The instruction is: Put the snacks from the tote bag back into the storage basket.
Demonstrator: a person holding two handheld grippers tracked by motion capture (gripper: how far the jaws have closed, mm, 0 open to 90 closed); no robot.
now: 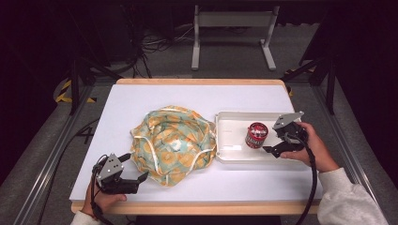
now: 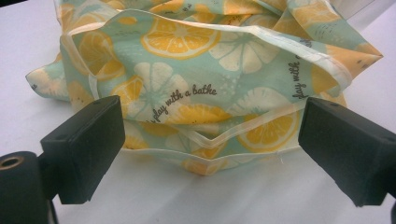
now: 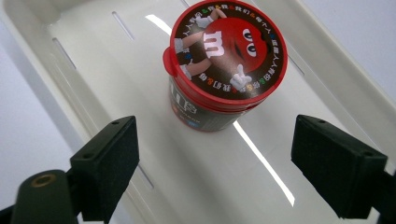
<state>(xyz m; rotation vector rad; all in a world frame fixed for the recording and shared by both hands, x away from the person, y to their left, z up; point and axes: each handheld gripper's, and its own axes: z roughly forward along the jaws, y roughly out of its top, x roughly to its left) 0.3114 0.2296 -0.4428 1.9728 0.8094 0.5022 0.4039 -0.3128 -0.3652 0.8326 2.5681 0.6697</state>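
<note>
Table [image 1: 141, 98], white. Citrus-print cloth bag [image 1: 172, 143], crumpled at centre; left gripper view reads lettering, apparently "play with a bathe". White tray [image 1: 230, 126] holding red-lidded candy tub [image 1: 256, 135]. Right gripper [image 1: 278, 140], left gripper [image 1: 133, 166]: jaws apart, empty.

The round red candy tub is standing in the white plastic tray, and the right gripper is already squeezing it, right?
Not squeezing yet. In the right gripper view the right gripper has its jaws open, apart from the round red candy tub. The tub does stand in the white plastic tray.
</note>
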